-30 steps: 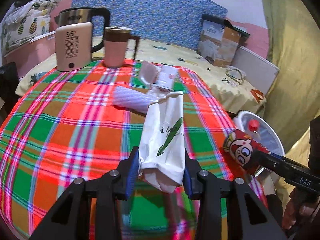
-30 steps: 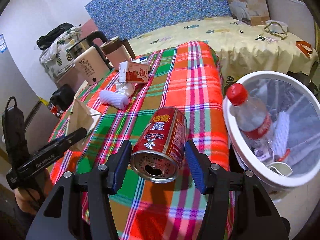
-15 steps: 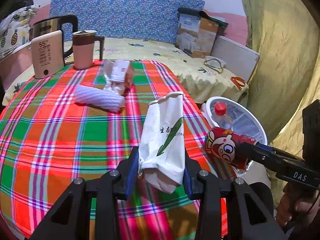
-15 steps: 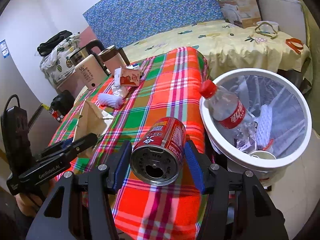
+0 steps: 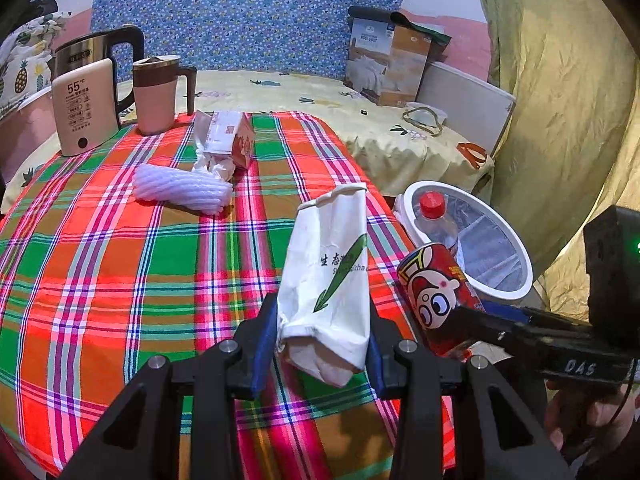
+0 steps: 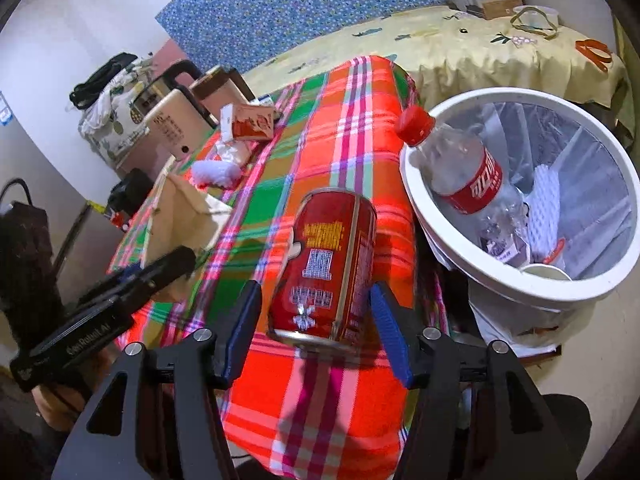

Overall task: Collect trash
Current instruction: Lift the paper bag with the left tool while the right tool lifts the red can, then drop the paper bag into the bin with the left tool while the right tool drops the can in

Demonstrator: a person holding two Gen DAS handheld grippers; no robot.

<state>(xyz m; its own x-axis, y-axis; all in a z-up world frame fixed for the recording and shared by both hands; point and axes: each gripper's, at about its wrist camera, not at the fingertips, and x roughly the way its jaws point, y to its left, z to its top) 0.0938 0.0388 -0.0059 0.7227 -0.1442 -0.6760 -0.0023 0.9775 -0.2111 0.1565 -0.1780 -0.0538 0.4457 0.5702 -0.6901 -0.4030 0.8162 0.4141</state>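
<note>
My left gripper (image 5: pixel 322 344) is shut on a white paper bag (image 5: pixel 328 280) with green print, held above the plaid tablecloth (image 5: pixel 120 264). The right gripper (image 6: pixel 316 320) has a red drink can (image 6: pixel 332 260) between its blue pads. Its jaws are opening, and a gap shows on each side of the tilted can. The can (image 5: pixel 432 292) hangs beside the table edge, close to the white bin (image 6: pixel 520 285). Inside the bin lie a red-capped plastic bottle (image 6: pixel 460 172) and other scraps. The bag (image 6: pixel 180 216) also shows at the left of the right wrist view.
On the table lie a white foam sleeve (image 5: pixel 180 190), crumpled tissue (image 5: pixel 218 166) and a red-and-white carton (image 5: pixel 232 138). A cream kettle (image 5: pixel 86 108) and a pink mug (image 5: pixel 156 94) stand at the back. A bed with a yellow sheet (image 5: pixel 400 140) lies beyond.
Both views swung toward the bin, which is now nearer. The can tipped from end-on to side-on as the right jaws widened. The left gripper kept its hold on the bag.
</note>
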